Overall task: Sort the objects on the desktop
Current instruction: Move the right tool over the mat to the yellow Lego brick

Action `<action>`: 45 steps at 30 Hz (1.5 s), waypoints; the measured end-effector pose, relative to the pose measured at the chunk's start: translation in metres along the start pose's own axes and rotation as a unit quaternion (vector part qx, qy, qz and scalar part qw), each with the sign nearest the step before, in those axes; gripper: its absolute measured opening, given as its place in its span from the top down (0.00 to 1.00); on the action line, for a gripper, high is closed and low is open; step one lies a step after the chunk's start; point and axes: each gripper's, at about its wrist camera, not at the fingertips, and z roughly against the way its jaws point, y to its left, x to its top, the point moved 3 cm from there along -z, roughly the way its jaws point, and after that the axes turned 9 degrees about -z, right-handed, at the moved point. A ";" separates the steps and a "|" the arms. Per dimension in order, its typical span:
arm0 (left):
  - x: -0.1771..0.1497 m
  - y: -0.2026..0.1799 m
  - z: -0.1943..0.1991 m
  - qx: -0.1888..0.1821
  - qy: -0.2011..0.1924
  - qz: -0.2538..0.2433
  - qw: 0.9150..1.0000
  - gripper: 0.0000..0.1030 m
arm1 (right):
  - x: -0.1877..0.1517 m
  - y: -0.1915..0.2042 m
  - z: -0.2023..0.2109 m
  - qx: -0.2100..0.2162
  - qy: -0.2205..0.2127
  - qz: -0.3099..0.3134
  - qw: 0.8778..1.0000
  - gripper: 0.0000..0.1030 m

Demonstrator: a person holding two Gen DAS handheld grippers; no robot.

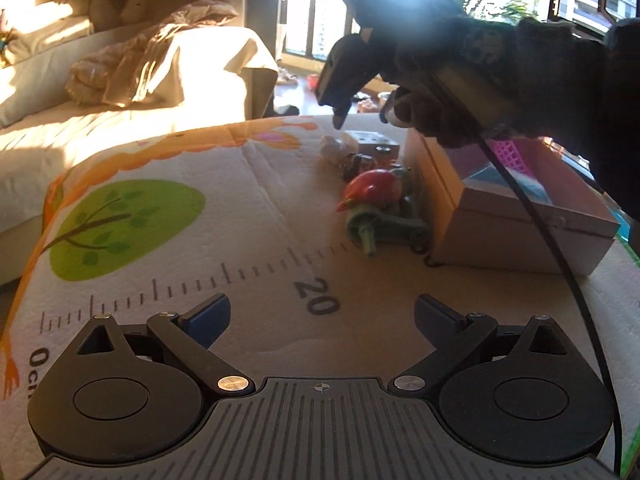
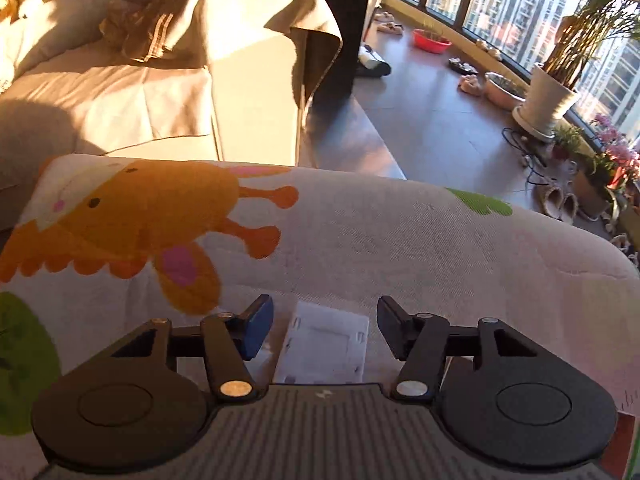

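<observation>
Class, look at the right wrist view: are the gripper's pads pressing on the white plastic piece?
No. The right gripper stands open, and the white plastic piece lies between its pads with gaps on both sides.

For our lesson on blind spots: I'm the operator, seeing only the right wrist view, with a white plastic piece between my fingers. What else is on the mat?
Observer: The left wrist view shows an open cardboard box standing on the mat.
Operator: Anything loose near it?
Observer: A red and green toy lies beside the box.
Operator: Is the left gripper holding anything?
Observer: No. The left gripper is open over bare mat, with nothing between its fingers.
</observation>
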 end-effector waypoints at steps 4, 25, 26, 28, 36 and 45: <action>-0.005 0.009 -0.003 0.000 0.013 0.011 1.000 0.02 | -0.005 0.007 -0.016 -0.014 0.038 0.021 0.999 0.45; -0.011 -0.025 0.001 -0.027 0.033 -0.047 0.998 0.01 | -0.082 -0.035 0.145 0.133 -0.005 0.044 0.990 0.53; -0.010 -0.026 -0.001 -0.026 0.035 -0.046 0.998 0.01 | -0.082 -0.045 0.142 0.111 -0.006 0.037 0.993 0.53; -0.008 -0.026 -0.003 -0.023 0.039 -0.044 0.998 0.01 | -0.086 -0.063 0.131 0.076 0.002 0.024 0.997 0.54; -0.008 -0.020 -0.008 -0.004 0.043 -0.035 0.998 0.01 | -0.088 -0.047 0.105 0.109 0.010 0.007 0.994 0.57; -0.008 0.002 -0.008 0.009 0.024 -0.002 1.000 0.00 | -0.047 0.007 0.114 0.128 -0.054 0.066 0.988 0.41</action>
